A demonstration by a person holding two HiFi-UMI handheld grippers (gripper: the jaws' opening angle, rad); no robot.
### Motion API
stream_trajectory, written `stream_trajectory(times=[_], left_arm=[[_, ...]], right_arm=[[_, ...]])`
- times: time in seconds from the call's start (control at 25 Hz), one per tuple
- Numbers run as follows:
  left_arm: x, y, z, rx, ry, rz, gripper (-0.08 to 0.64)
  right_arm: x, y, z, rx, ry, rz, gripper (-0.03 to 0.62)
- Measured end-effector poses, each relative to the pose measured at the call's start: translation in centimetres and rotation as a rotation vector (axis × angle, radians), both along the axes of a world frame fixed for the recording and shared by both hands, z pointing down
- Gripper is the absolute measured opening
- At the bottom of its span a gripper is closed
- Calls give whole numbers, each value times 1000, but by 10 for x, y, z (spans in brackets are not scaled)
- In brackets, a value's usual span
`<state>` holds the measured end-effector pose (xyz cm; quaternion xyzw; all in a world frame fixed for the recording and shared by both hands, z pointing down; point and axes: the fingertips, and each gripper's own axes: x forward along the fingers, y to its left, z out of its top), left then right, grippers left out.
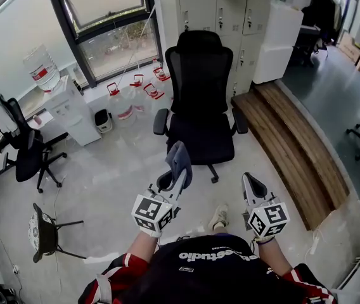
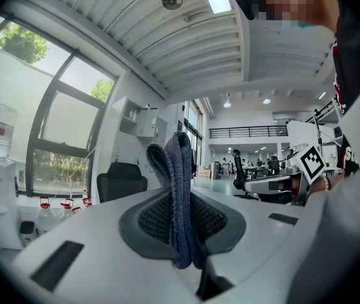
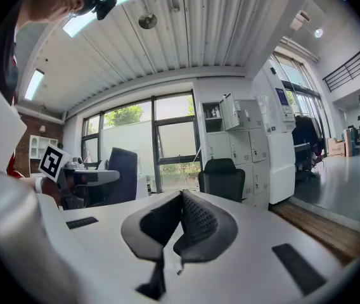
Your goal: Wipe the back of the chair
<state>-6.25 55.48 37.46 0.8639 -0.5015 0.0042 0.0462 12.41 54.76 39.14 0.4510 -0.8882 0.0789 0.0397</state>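
A black mesh office chair (image 1: 200, 94) stands ahead of me, its seat facing me and its tall back toward the window. It also shows small in the left gripper view as the chair (image 2: 122, 180) and in the right gripper view as the chair (image 3: 222, 177). My left gripper (image 1: 173, 177) is shut on a folded blue-grey cloth (image 1: 180, 159), which sticks up between its jaws as the cloth (image 2: 179, 189). The right gripper (image 1: 251, 183) is held beside it, jaws shut with nothing between them (image 3: 180, 217). Both grippers are short of the chair's seat.
Several water jugs (image 1: 135, 94) with red caps stand under the window. A white water dispenser (image 1: 69, 109) is at the left, with another black chair (image 1: 21, 147) and a small stool (image 1: 44, 232). A wooden platform (image 1: 294, 138) runs along the right. White lockers (image 1: 231, 18) stand behind the chair.
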Motion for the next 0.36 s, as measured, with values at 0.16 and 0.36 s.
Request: stream_trajectory(times=[0.16, 0.36], left_arm=[[-4, 10, 2, 3, -14, -3, 61], [-5, 14, 2, -3, -17, -3, 61]], right_arm=[[-6, 11, -2, 5, 1, -4, 14], [-8, 15, -4, 5, 10, -8, 15]])
